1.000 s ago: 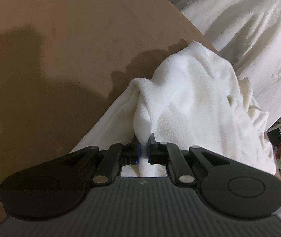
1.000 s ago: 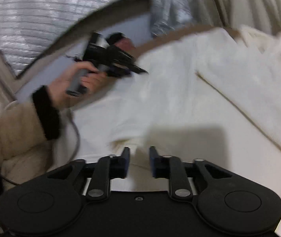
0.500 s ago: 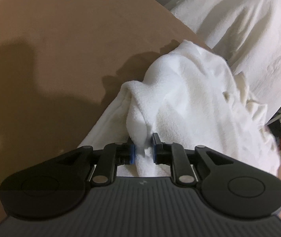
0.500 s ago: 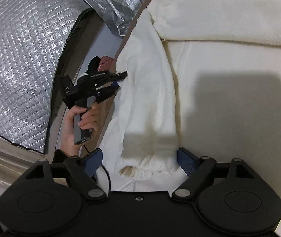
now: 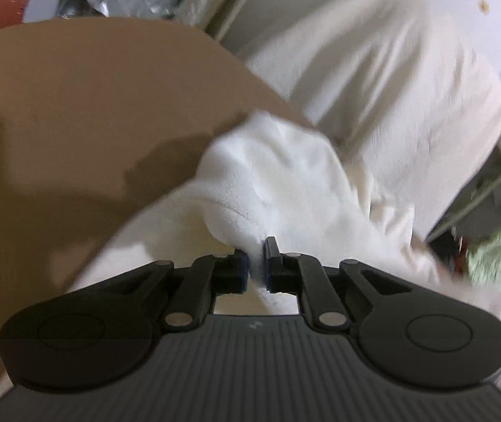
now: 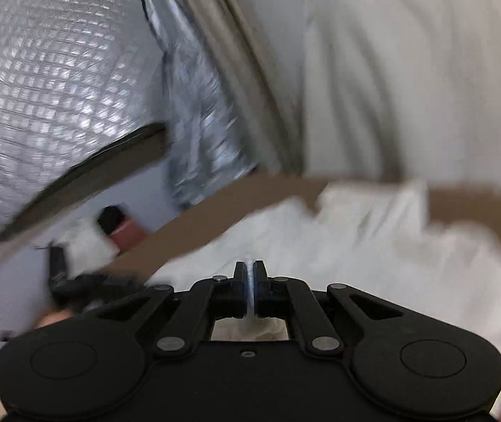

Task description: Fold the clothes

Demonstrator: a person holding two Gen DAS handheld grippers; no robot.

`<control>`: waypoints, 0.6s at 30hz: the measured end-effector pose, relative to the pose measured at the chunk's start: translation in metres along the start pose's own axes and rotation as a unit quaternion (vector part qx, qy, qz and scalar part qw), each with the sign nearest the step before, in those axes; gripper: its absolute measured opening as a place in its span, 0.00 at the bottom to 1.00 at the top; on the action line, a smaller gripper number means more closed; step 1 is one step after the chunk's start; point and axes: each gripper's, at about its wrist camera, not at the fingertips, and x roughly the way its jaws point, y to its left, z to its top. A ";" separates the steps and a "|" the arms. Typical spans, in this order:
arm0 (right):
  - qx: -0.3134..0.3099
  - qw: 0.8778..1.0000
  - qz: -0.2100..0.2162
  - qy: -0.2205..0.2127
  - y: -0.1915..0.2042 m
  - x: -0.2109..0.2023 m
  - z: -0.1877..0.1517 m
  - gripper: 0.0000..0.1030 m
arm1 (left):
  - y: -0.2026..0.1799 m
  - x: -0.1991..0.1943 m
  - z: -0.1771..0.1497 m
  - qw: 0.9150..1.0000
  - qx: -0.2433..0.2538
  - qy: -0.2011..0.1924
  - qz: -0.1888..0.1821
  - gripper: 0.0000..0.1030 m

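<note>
Left gripper [image 5: 257, 263]: my 2 jaws are easing closer at this moment with a fold of fleece [image 5: 285, 183] between them; the blue pads press on the cloth, so I am pinching it; the fold rises in a ridge just ahead of the fingertips.

Right gripper [image 6: 249, 274]: my jaws are pressed almost together; a thin white strip of the fleece [image 6: 356, 246] shows in the slit between the pads and more cloth shows under the linkage, so I am pinching an edge of it.

Fleece: white and soft; in the left view it lies bunched on the right part of the bench [image 5: 74, 123] and trails toward my gripper; in the right view it spreads across the bench [image 6: 197, 225] from my fingertips to the far edge, with one flap close to that edge; the picture is blurred, so I cannot tell sleeve from body.

Bench: brown, rounded at the far edge; bare on the left in the left view, with a dark shadow on it.

Other hand: in the right view my left hand [image 6: 53, 316] and its dark gripper [image 6: 85, 281] show low at the left, blurred.

Backdrop: quilted silver foil [image 6: 39, 88] at the left; a pale draped sheet [image 6: 408, 70] behind the bench; a reddish object [image 5: 0, 0] in the top left corner of the left view.
</note>
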 end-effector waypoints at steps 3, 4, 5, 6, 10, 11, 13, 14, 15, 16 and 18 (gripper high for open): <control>-0.032 0.996 -0.080 0.011 -0.019 0.007 0.004 0.06 | -0.003 0.018 -0.013 0.998 0.016 0.051 0.020 0.19; -0.038 0.992 -0.113 0.028 -0.025 0.015 -0.004 0.06 | -0.005 0.027 -0.017 0.997 0.021 0.070 0.027 0.21; -0.044 0.987 -0.146 0.046 -0.031 0.023 -0.012 0.07 | -0.007 0.029 -0.018 0.996 0.028 0.075 0.032 0.22; -0.049 0.981 -0.179 0.063 -0.037 0.031 -0.019 0.08 | -0.010 0.031 -0.019 0.996 0.036 0.078 0.036 0.23; 0.020 0.969 -0.224 0.103 -0.065 0.043 -0.044 0.28 | -0.014 0.029 -0.014 0.994 0.052 0.087 0.036 0.38; 0.065 0.972 -0.205 0.099 -0.074 0.038 -0.050 0.46 | -0.011 0.026 -0.011 0.995 0.043 0.082 0.031 0.42; 0.155 0.972 -0.159 0.072 -0.089 0.026 -0.061 0.61 | -0.004 0.018 -0.005 0.997 0.025 0.066 0.027 0.43; 0.192 0.970 -0.134 0.061 -0.096 0.022 -0.068 0.64 | -0.001 0.016 -0.002 0.998 0.016 0.056 0.027 0.44; 0.227 0.966 -0.109 0.051 -0.102 0.019 -0.076 0.68 | 0.004 0.017 0.000 0.998 0.010 0.044 0.034 0.50; 0.241 0.964 -0.098 0.051 -0.104 0.023 -0.082 0.73 | 0.009 0.018 0.001 0.999 0.004 0.031 0.043 0.55; 0.269 0.959 -0.076 0.051 -0.109 0.033 -0.095 0.85 | 0.019 0.019 0.004 0.998 -0.009 0.006 0.061 0.73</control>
